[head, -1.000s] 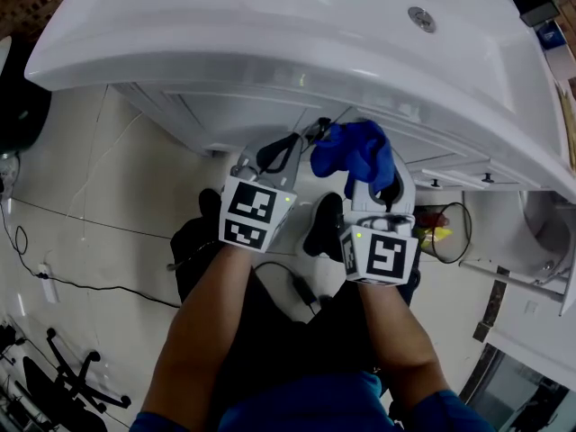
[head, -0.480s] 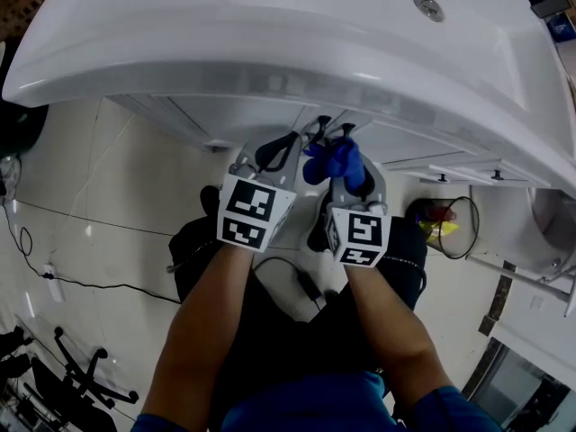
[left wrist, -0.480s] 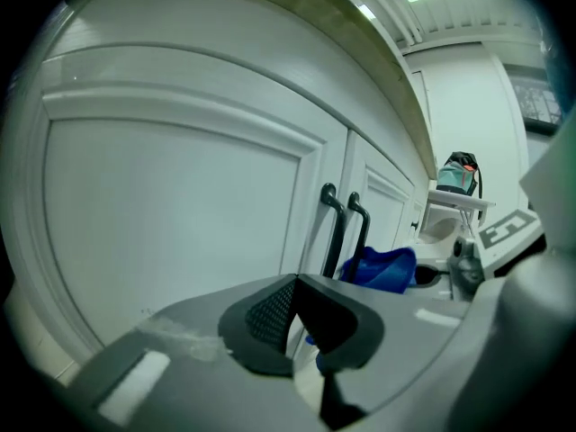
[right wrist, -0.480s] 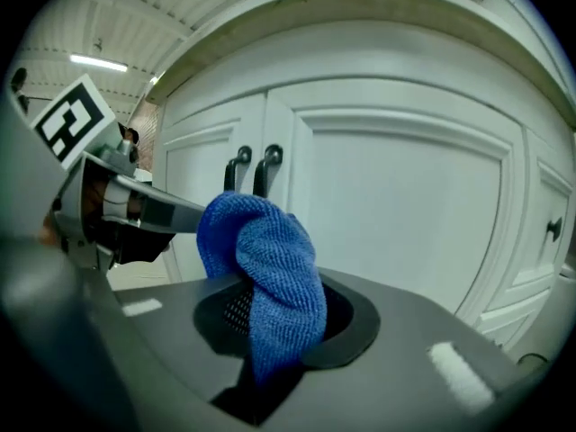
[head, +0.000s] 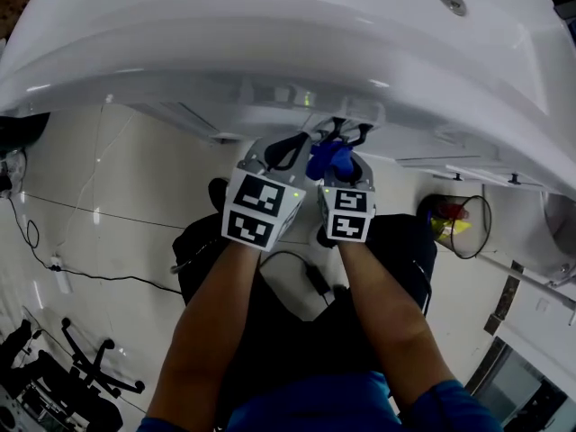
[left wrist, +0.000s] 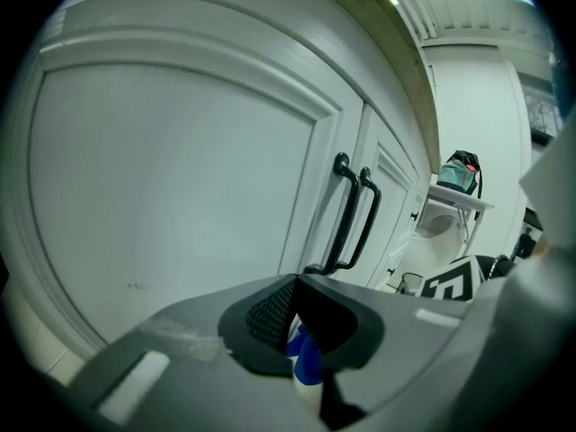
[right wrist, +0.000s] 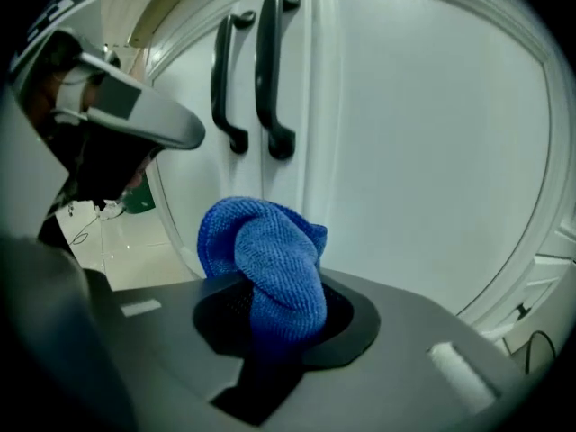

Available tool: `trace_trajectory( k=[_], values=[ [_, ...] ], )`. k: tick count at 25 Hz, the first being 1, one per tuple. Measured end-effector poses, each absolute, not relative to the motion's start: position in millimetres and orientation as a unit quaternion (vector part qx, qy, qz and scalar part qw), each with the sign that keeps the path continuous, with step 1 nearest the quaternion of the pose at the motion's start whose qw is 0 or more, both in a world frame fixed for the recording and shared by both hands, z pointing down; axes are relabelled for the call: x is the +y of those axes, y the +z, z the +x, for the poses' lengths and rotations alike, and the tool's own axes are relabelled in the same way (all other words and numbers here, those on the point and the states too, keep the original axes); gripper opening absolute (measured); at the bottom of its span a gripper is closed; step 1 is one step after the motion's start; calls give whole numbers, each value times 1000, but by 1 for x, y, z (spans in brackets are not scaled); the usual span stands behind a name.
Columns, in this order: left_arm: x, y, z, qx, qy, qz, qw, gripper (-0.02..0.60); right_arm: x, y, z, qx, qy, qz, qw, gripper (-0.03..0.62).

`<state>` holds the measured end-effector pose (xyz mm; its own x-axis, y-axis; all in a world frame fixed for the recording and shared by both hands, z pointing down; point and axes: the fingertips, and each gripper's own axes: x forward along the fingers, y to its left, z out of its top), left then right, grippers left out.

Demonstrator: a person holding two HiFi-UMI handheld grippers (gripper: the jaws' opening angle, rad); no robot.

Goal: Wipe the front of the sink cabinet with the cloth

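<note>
The white sink cabinet (left wrist: 171, 178) fills both gripper views; two black door handles (left wrist: 351, 214) (right wrist: 256, 79) stand side by side at the door seam. In the head view the sink basin (head: 270, 34) overhangs and hides most of the cabinet front. A bunched blue cloth (right wrist: 265, 259) (head: 326, 160) is pinched in my right gripper (right wrist: 270, 309) (head: 346, 147), close to the doors just below the handles. My left gripper (left wrist: 301, 318) (head: 301, 147) hovers right beside it, jaws together, with a sliver of blue low in their slit.
A wire wastebasket (head: 454, 225) with red and yellow rubbish stands on the floor at the right. A cable (head: 90, 282) runs over the tiles at the left, near a chair base (head: 90, 376). A white shelf with a bag (left wrist: 461, 174) stands past the cabinet.
My right gripper has carried the cloth leftward and in toward the cabinet doors, ending up against the left gripper. The left gripper has barely shifted.
</note>
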<state>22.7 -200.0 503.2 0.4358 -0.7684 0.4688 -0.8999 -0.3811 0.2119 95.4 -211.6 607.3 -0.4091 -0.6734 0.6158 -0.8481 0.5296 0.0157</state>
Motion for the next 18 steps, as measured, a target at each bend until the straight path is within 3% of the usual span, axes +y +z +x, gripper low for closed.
trace_trajectory(
  k=[10,18],
  values=[
    [-197,518,28,-494,166,815,253,2,-203,676,94,-812,208,414,355,84],
    [-201,517,36,-491,163,818,252,2,-192,636,96,-823,213,423,313,83]
  ],
)
